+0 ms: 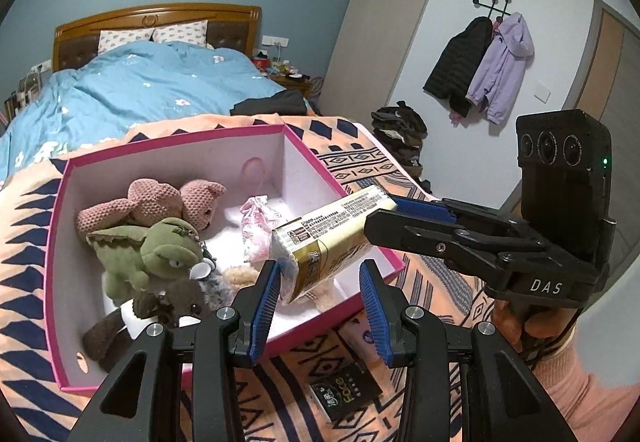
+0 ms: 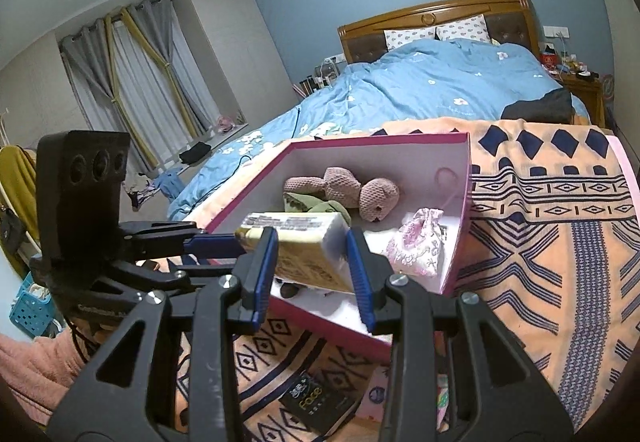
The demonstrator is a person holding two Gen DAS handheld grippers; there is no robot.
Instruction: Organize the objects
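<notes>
Bed (image 1: pixel 132 89): blue floral duvet, wooden headboard, at 11 o'clock in the left wrist view.

Patterned blanket (image 2: pixel 552 226): orange with navy diamonds; carries the box.

Pink box (image 1: pixel 60 242): open-topped, white inside, centre of both views. Holds toys at 9 o'clock and a pouch near the middle.

Pink knitted bear (image 1: pixel 160 201), green plush (image 1: pixel 156 250), dark brown plush (image 1: pixel 168 306): crowded together in the box's left half.

Tissue pack (image 1: pixel 332 238): cream and gold, the item being stowed; held tilted above the box's near-right rim, one end over the interior, not yet resting inside.

Right gripper (image 2: pixel 312 270): blue pads clamped on the pack's two sides.

Left gripper (image 1: pixel 320 306): fingers apart, nothing between them, just below the pack's lower end.

Pink floral pouch (image 2: pixel 416 246): at 2 o'clock of the pack in the right wrist view.

Black sachet (image 1: pixel 344 394): lies on the blanket at 6 o'clock, outside the box.

Risk: the pack hangs partly past the rim; let go here, it would likely catch the wall and slide out, or land on the pouch. The left gripper sits close enough to knock it.

Writing: "DAS" on the right gripper's body; "Face" on the sachet; fine print on the pack unreadable.
</notes>
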